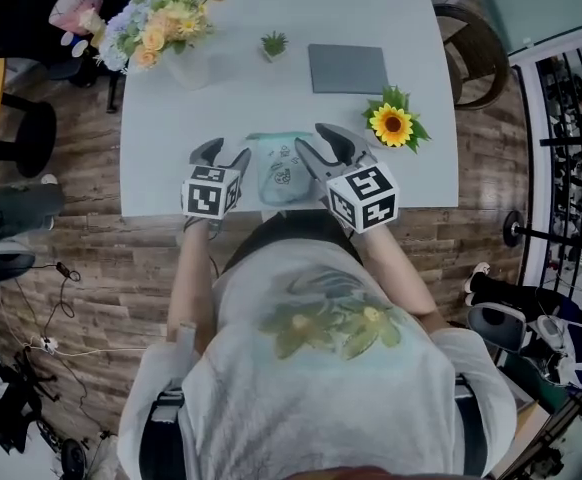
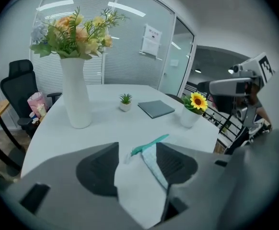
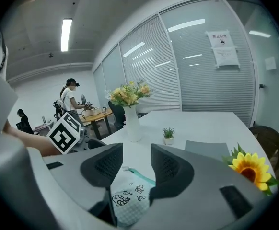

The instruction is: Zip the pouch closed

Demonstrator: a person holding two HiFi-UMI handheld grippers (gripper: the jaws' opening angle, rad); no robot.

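A small white pouch [image 1: 279,168] with little drawings and a teal zipper edge lies near the front edge of the white table [image 1: 171,158]. My left gripper [image 1: 223,155] is at the pouch's left end. In the left gripper view the pouch [image 2: 139,190] and its teal zipper [image 2: 149,143] fill the gap of my left gripper [image 2: 137,157], whose jaws stand apart. My right gripper [image 1: 328,148] hangs over the pouch's right side. In the right gripper view my right gripper [image 3: 137,159] is open, with the pouch [image 3: 130,195] low between its jaws.
A white vase of flowers [image 1: 171,28] stands at the table's back left. A tiny potted plant [image 1: 274,45] and a grey notebook [image 1: 348,68] sit behind the pouch. A potted sunflower [image 1: 393,123] is to its right. A wooden chair [image 1: 476,48] stands beyond the table's right edge.
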